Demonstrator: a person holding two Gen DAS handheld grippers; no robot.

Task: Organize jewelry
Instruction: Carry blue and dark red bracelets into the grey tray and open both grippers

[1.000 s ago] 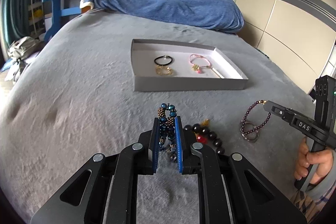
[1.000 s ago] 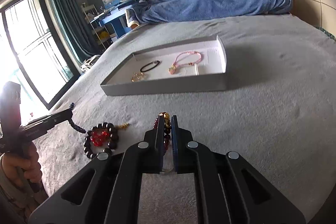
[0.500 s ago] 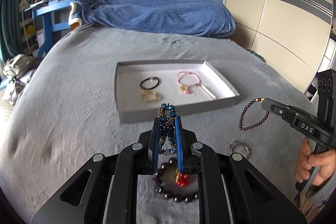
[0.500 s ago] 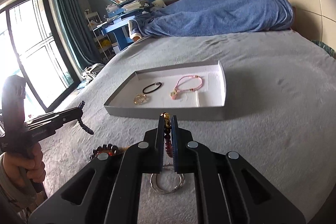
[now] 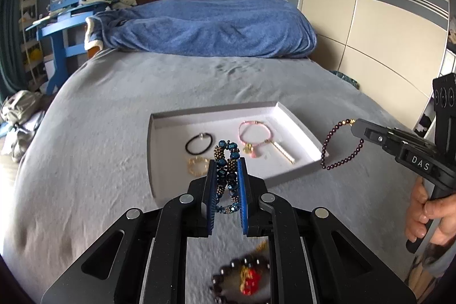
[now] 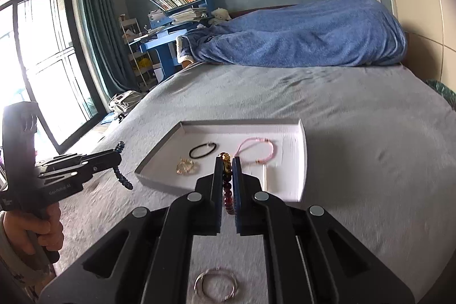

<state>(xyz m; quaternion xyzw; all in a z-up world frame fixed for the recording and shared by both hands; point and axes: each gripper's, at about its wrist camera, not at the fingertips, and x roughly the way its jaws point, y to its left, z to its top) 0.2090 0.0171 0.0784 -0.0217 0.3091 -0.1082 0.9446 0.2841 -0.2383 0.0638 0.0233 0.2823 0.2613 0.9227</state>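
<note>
Left gripper point(image 5: 227, 170) pinches blue bracelet point(image 5: 226, 161) lengthwise, pointing forward

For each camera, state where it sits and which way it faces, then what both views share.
Left wrist: sits on the left gripper, shut on a blue beaded bracelet, facing the white tray on the grey bed; the right gripper and a hand show at right.
Right wrist: sits on the right gripper, shut on a dark red beaded bracelet, facing the same tray; the left gripper and a hand show at left.
Shared: tray, its black band, its pink bracelet, the blue blanket.
</note>
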